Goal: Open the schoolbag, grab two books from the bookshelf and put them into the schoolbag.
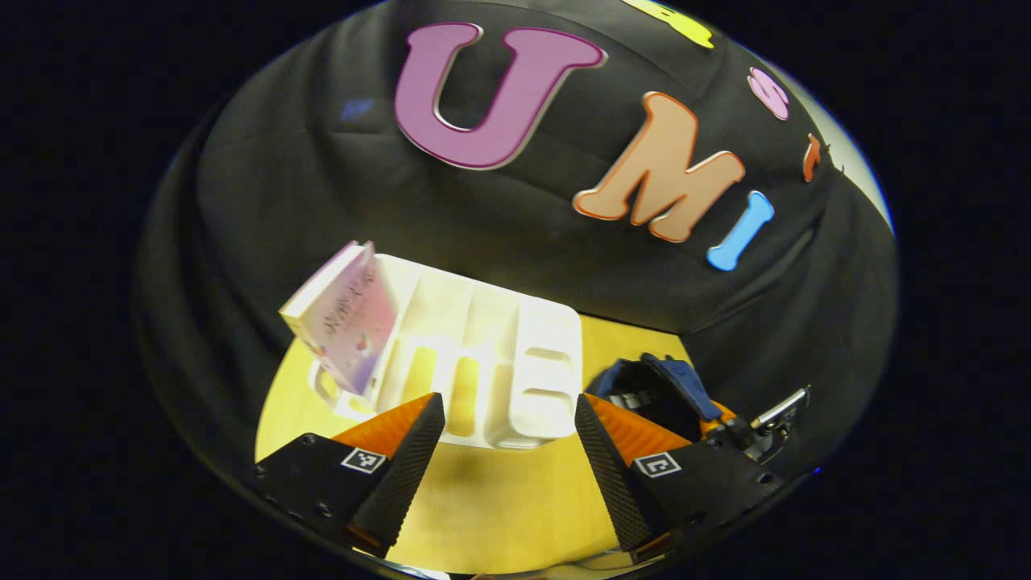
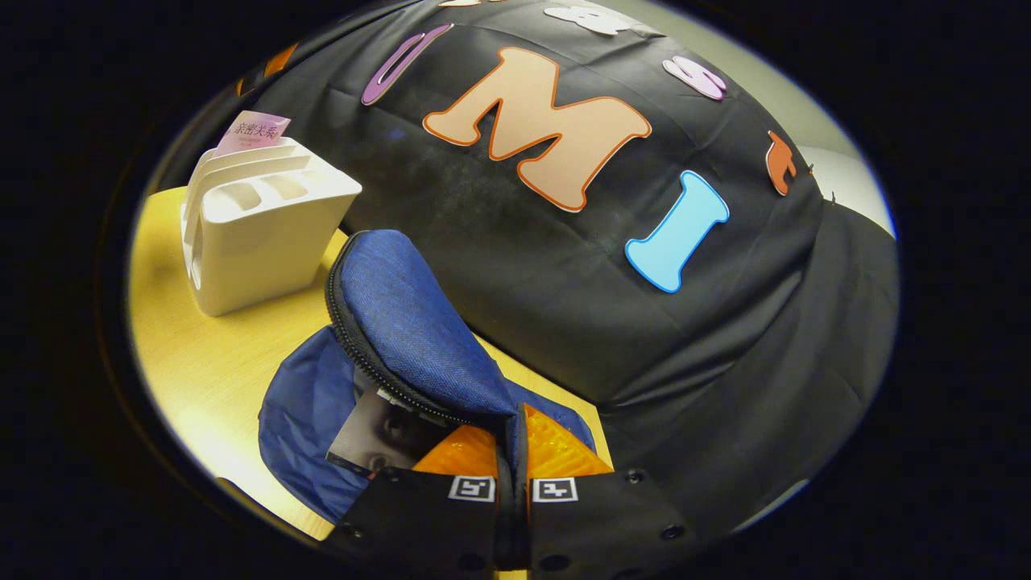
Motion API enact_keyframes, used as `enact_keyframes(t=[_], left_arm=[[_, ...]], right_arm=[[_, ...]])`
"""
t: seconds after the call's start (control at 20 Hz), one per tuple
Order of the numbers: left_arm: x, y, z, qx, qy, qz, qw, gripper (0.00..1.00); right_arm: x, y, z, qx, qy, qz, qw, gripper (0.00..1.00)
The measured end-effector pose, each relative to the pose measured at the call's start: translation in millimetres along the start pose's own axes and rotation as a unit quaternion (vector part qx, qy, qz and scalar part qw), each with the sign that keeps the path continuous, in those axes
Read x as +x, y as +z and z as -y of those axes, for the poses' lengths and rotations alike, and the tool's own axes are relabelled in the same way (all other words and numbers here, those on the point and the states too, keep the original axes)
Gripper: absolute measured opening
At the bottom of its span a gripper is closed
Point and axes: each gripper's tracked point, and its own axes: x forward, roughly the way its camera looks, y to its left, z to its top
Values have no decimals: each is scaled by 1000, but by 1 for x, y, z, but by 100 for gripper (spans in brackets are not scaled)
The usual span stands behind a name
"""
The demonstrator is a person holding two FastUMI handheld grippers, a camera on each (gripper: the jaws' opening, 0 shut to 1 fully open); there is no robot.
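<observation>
A white bookshelf rack (image 1: 491,362) stands on the yellow table just ahead of my left gripper (image 1: 508,400), which is open with nothing between its fingers. A pink book (image 1: 342,322) leans in the rack's left slot. To the right, the blue schoolbag (image 1: 652,387) lies with my right gripper (image 1: 725,423) at it. In the right gripper view, my right gripper (image 2: 511,423) is shut on the schoolbag's zippered flap (image 2: 411,330) and holds it raised. A dark-covered book (image 2: 378,435) lies inside the open schoolbag (image 2: 302,403). The rack (image 2: 258,225) with the pink book (image 2: 258,129) stands to the far left.
The yellow table (image 1: 491,499) runs between my left gripper and the rack, and bare table (image 2: 201,354) lies between rack and bag. The black cloth wall hangs close behind the rack and the bag.
</observation>
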Motion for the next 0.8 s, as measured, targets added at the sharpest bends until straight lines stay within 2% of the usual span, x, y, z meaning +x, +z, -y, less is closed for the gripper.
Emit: enact_keyframes(t=[0.25,0.45,0.55,0.6,0.65,0.8], left_arm=[[10,44,-74,33,64,-11,997,95],[33,68,-120,47,96,-32,994,95],[53,66,-139,50,108,-55,991,94],[60,65,-150,54,115,-71,989,98],[70,64,-159,59,124,-83,987,94],[88,56,-179,68,139,-120,981,94]], right_arm=[[2,-2,-3,-7,2,-2,1000,3],[2,-1,-5,-17,3,-4,1000,3],[2,-2,-6,-22,4,-6,1000,3],[2,-1,-6,-23,5,-7,1000,3],[2,-2,-7,-24,5,-9,1000,3],[2,-2,-7,-28,4,-14,1000,3]])
